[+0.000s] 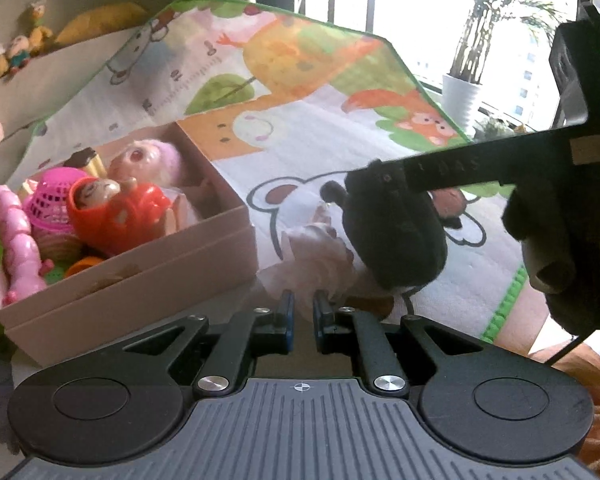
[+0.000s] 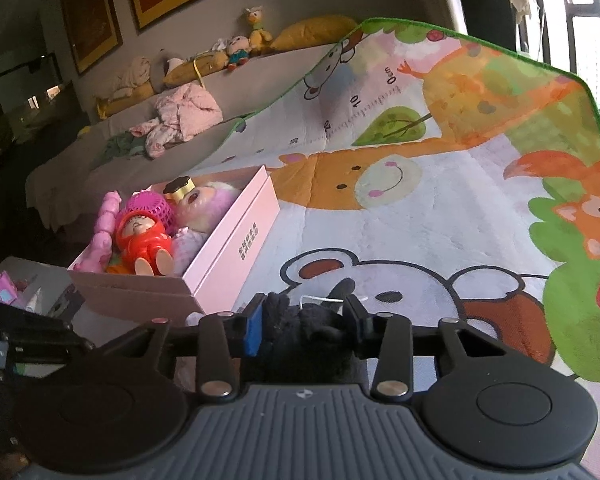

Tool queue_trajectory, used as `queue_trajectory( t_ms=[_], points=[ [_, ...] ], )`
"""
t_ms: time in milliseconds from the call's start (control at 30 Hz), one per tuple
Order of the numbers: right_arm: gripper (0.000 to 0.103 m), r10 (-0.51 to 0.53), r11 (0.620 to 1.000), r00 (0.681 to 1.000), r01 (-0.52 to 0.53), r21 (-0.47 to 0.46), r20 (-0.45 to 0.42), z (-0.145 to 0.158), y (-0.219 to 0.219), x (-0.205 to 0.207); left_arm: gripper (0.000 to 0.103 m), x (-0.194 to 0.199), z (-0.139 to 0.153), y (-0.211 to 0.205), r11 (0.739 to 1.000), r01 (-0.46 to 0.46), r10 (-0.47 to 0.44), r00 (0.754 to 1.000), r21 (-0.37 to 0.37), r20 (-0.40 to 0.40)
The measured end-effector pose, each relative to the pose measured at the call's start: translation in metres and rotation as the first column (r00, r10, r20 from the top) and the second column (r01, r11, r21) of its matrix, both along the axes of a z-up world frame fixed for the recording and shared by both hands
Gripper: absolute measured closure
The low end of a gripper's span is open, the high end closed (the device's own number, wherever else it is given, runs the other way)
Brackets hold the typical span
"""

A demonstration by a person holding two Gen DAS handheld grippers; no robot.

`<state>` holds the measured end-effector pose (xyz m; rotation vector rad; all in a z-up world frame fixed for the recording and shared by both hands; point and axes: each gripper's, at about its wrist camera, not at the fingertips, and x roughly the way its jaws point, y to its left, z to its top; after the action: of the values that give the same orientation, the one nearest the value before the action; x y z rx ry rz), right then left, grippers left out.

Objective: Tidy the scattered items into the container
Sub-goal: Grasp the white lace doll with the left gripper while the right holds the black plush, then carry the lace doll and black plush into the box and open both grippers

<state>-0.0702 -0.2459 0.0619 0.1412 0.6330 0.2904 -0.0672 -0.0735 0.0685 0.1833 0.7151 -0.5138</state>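
right gripper (image 2: 305, 320) closed on black plush toy (image 1: 394, 228), lifted above play mat (image 1: 340, 128), just right of pink box (image 1: 140, 276). left gripper (image 1: 303, 312) almost closed, maybe pinching white plush (image 1: 316, 256) — cannot tell. box already crowded with red doll (image 1: 116, 216) — risk: soft toy slipping out, or landing on rim and rolling back.
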Motion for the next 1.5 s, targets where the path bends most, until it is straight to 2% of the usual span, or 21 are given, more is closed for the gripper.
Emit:
queue_trajectory(
  t_ms=[33,100,167,267,367,467,600,667,733,767,800,867,967,1100,1233,1400,1500],
  points=[
    [0.056,0.004,1.0,1.0,-0.004,-0.01,0.004,0.0,0.0,-0.002,0.091,-0.001,0.001,0.002,1.0,0.001,-0.001,1.0,-0.003,0.001],
    [0.039,0.005,0.998,1.0,-0.004,-0.058,0.027,0.0,0.0,-0.01,0.085,-0.003,0.002,0.004,1.0,0.009,-0.009,1.0,-0.004,0.008],
    [0.034,-0.004,0.996,0.999,0.009,-0.085,0.051,-0.001,-0.005,-0.017,0.081,-0.008,0.002,0.005,1.0,0.023,-0.023,0.999,0.005,0.023],
    [0.033,-0.057,0.995,0.996,0.062,-0.076,0.07,0.002,-0.018,-0.022,0.069,-0.009,0.001,0.003,0.999,0.03,-0.03,0.999,0.017,0.031],
    [0.031,-0.101,0.993,0.993,0.104,-0.048,0.061,0.001,-0.032,-0.022,0.066,-0.004,-0.001,-0.004,0.999,0.031,-0.031,0.999,0.018,0.023],
    [0.02,-0.062,0.998,0.998,0.062,0.021,0.029,-0.002,-0.04,-0.026,0.052,0.003,-0.002,-0.016,0.999,0.037,-0.038,0.999,0.022,0.029],
    [0.018,0.011,0.998,1.0,-0.012,0.06,0.01,-0.01,-0.033,-0.032,0.049,0.017,-0.009,-0.034,0.998,0.05,-0.052,0.998,0.049,0.033],
    [0.018,0.035,0.996,0.999,-0.035,0.078,-0.002,-0.014,-0.029,-0.033,0.05,0.024,-0.014,-0.043,0.996,0.059,-0.061,0.998,0.066,0.03],
    [0.018,0.056,0.995,0.998,-0.055,0.084,-0.011,-0.016,-0.024,-0.033,0.055,0.031,-0.019,-0.05,0.995,0.064,-0.066,0.998,0.08,0.024],
    [0.02,0.068,0.994,0.998,-0.066,0.084,-0.014,-0.017,-0.021,-0.033,0.072,0.032,-0.021,-0.051,0.994,0.063,-0.065,0.998,0.085,0.022],
    [0.026,0.084,0.993,0.996,-0.082,0.081,-0.018,-0.017,-0.017,-0.033,0.085,0.033,-0.022,-0.05,0.994,0.063,-0.065,0.998,0.086,0.018],
    [0.035,0.122,0.99,0.992,-0.12,0.069,-0.018,-0.016,-0.007,-0.034,0.087,0.03,-0.022,-0.044,0.995,0.065,-0.066,0.998,0.075,0.01],
    [0.037,0.127,0.992,0.992,-0.127,0.004,-0.004,-0.013,0.008,-0.033,0.09,0.013,-0.016,-0.025,0.994,0.075,-0.077,0.997,0.086,0.022],
    [0.04,0.091,0.995,0.996,-0.09,0.035,-0.026,-0.006,0.005,-0.023,0.091,-0.012,-0.002,0.005,0.992,0.059,-0.065,0.996,0.11,0.053],
    [0.04,0.092,0.992,0.996,-0.093,0.09,0.012,0.021,-0.004,-0.012,0.091,-0.027,0.02,0.032,0.99,0.023,-0.039,0.993,0.14,0.113],
    [0.04,0.129,0.971,0.988,-0.142,0.192,0.079,0.064,-0.006,0.011,0.09,-0.011,0.056,0.052,0.986,-0.07,0.028,0.963,0.149,0.268],
    [0.04,0.175,0.952,0.978,-0.198,0.232,0.115,0.09,0.006,0.036,0.09,0.015,0.062,0.06,0.977,-0.153,0.092,0.931,0.15,0.353]
  ],
)
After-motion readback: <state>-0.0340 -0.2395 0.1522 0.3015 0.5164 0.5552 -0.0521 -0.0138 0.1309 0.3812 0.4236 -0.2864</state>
